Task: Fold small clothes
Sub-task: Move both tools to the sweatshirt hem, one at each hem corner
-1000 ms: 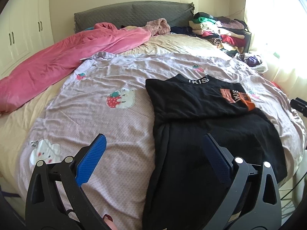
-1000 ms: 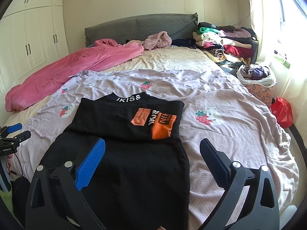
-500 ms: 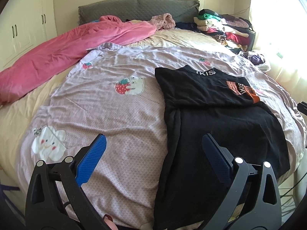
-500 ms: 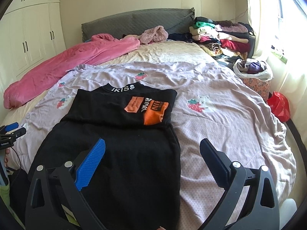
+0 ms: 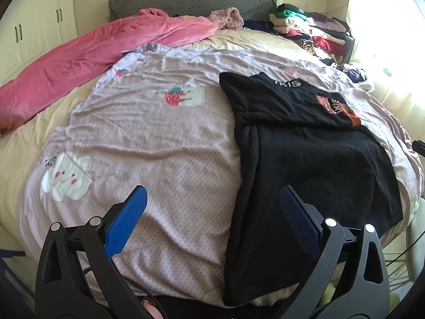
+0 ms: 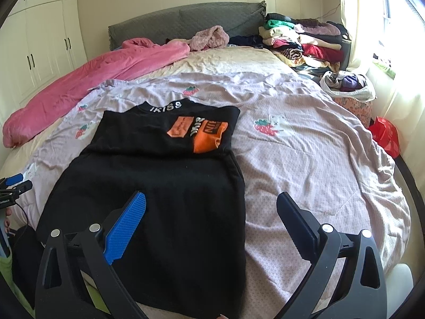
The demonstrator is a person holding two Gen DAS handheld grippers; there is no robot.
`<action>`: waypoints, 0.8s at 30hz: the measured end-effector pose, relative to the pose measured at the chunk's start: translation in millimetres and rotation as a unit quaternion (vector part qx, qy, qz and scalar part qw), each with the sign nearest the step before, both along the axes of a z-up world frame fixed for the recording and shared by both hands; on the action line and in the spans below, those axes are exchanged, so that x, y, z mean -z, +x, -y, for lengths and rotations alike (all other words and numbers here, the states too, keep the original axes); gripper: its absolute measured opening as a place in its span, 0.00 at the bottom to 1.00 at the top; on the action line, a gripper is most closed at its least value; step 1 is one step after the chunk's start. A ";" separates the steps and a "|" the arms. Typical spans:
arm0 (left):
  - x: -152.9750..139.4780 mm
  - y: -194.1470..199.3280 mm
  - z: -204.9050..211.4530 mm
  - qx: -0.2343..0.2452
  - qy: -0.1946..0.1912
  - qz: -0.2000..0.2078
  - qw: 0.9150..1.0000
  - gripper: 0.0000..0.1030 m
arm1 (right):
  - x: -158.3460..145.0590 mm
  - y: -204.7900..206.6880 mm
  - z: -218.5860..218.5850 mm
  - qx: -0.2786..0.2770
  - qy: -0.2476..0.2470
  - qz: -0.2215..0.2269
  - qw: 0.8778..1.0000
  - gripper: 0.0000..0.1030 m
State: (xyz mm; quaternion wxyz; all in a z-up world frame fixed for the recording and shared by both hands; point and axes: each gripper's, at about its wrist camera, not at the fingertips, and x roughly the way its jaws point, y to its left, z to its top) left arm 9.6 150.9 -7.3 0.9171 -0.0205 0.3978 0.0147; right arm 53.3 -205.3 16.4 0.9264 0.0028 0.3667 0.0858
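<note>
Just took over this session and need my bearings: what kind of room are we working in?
Almost certainly a home bedroom. A large bed with a grey padded headboard fills the view, white wardrobe doors line the wall, and folded clothes are stacked beside the window.

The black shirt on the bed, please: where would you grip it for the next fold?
Probably the two near hem corners of the black shirt, coming from the foot of the bed: the top already lies folded over, and the lower part hangs over the near edge.
</note>
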 end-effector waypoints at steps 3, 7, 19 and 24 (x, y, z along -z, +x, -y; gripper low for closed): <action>5.0 -2.8 -4.3 -0.002 -0.008 -0.008 1.000 0.91 | 6.4 -2.0 1.4 0.002 -0.003 -0.009 1.000 0.96; 10.5 -7.3 -8.7 -0.003 -0.026 -0.016 1.000 0.91 | 17.2 -5.7 4.1 0.007 -0.007 -0.024 1.000 0.96; 41.3 -11.9 2.8 0.013 -0.028 -0.067 0.997 0.91 | 41.0 -15.9 6.8 0.006 -0.016 -0.057 0.998 0.96; 55.2 -12.4 14.0 0.022 -0.019 -0.087 0.996 0.91 | 52.1 -20.8 9.3 0.003 -0.018 -0.074 0.997 0.96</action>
